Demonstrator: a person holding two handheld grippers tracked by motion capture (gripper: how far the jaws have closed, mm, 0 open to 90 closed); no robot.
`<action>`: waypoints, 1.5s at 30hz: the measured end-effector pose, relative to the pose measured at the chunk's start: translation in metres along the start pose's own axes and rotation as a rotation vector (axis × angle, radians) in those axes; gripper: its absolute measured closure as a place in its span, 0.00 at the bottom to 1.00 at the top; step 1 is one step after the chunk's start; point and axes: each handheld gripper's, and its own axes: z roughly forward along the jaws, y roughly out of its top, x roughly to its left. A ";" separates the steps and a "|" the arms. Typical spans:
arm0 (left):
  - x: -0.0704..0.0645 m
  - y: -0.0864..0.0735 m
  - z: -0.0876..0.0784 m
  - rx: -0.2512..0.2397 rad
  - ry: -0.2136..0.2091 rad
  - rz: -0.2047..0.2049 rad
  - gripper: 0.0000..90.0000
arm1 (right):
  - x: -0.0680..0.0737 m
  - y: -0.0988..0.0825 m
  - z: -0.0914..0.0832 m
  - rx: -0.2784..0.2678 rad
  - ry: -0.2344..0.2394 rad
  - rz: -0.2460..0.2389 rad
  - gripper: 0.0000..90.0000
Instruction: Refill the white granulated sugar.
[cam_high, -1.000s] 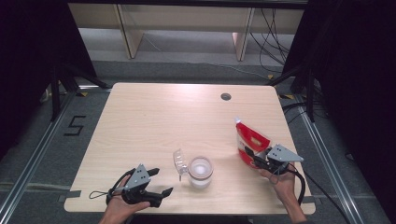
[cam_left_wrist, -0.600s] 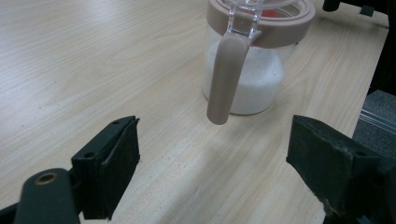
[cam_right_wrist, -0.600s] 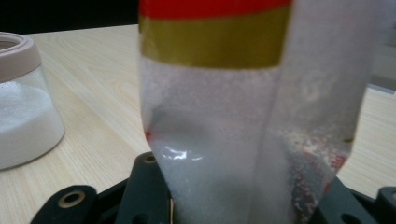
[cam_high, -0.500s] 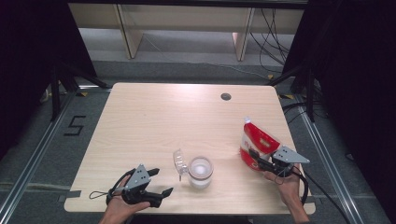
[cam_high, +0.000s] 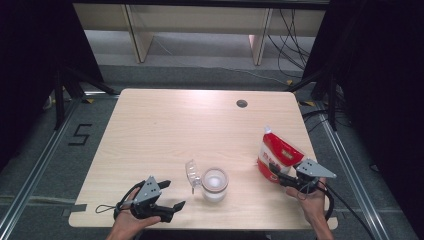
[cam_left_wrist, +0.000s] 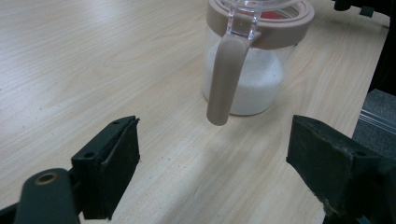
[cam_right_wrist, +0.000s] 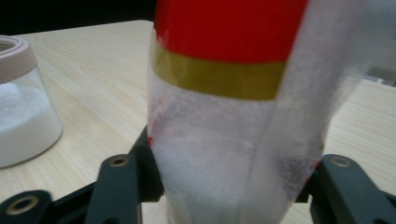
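A red and white pouch (cam_high: 277, 152) stands upright near the table's right edge; it looms close in the right gripper view (cam_right_wrist: 224, 116). My right gripper (cam_high: 275, 172) is at its base. Its jaws have just been opening and now flank the pouch loosely, with the pouch still between them (cam_right_wrist: 229, 186). A glass jar (cam_high: 215, 184) of white powder, with a tan rim, stands at the front middle, its clear lid (cam_high: 192, 172) flipped open to the left. My left gripper (cam_high: 172, 194) rests open at the front left. It faces the jar (cam_left_wrist: 252, 70) and has nothing between its jaws (cam_left_wrist: 212, 172).
The light wooden table (cam_high: 175, 125) has a round cable hole (cam_high: 242, 103) at the back right. Dark frame legs and cables stand on the floor on both sides. The jar's side (cam_right_wrist: 23, 102) shows left of the pouch.
The pouch went from tilted in the grip to upright on the table. The right gripper's jaws have spread apart around it. The left gripper has stayed put.
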 end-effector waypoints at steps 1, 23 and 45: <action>0.000 0.000 0.000 0.001 0.000 0.001 0.18 | 0.002 0.000 -0.002 0.017 -0.005 0.017 0.47; 0.001 0.002 -0.001 -0.004 0.007 -0.004 0.18 | 0.026 0.009 -0.050 0.087 -0.108 0.120 0.36; 0.003 0.019 -0.008 -0.034 0.003 -0.041 0.23 | 0.070 0.009 -0.071 0.142 -0.067 0.036 0.36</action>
